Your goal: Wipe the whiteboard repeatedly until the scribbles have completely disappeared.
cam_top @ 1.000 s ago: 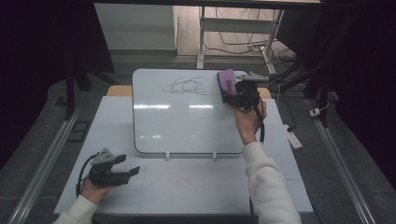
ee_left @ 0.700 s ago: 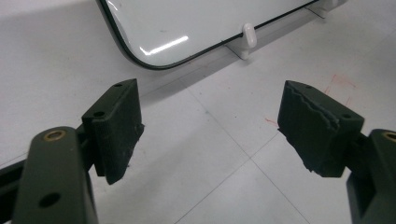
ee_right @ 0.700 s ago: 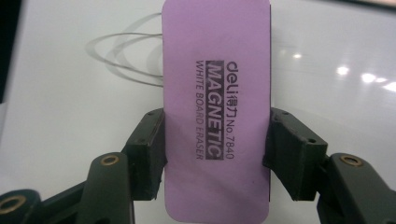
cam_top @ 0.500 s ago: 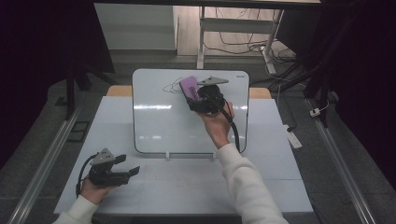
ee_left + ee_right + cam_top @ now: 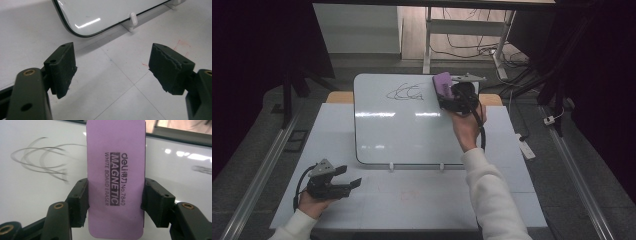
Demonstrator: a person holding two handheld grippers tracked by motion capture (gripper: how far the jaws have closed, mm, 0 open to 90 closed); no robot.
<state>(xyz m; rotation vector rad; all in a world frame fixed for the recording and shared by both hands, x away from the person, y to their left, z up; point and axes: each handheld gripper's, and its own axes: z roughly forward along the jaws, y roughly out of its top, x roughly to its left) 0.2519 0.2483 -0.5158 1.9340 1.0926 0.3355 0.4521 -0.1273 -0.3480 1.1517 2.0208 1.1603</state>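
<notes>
A white-topped table (image 5: 412, 200) is seen from above, with a whiteboard (image 5: 407, 130) propped on it as the main landmark. The whiteboard is tilted back on two small white feet (image 5: 391, 166) at its near edge.

Near the far right corner of the whiteboard, a purple eraser (image 5: 442, 84) is gripped by the right gripper (image 5: 451, 95), which is held in a hand with a white sleeve (image 5: 492, 195). In the right gripper view, the eraser (image 5: 115, 177) is seen pressed between the two black jaws, one on each long side, with its printed back facing the camera. The print reads "deli", "MAGNETIC" and "WHITE BOARD ERASER". The eraser is held against or just over the board surface; which of the two cannot be told.

Just left of the eraser, close to the far edge of the whiteboard, a looping black scribble (image 5: 404, 93) is drawn. A short dark mark (image 5: 201, 168) lies on the board at the eraser's other side.

The left gripper (image 5: 343, 178) is held off the whiteboard, near its front left corner, low over the table. Its jaws are spread wide apart with nothing between them, and the whiteboard's rounded corner (image 5: 75, 33) is seen beyond them.
</notes>
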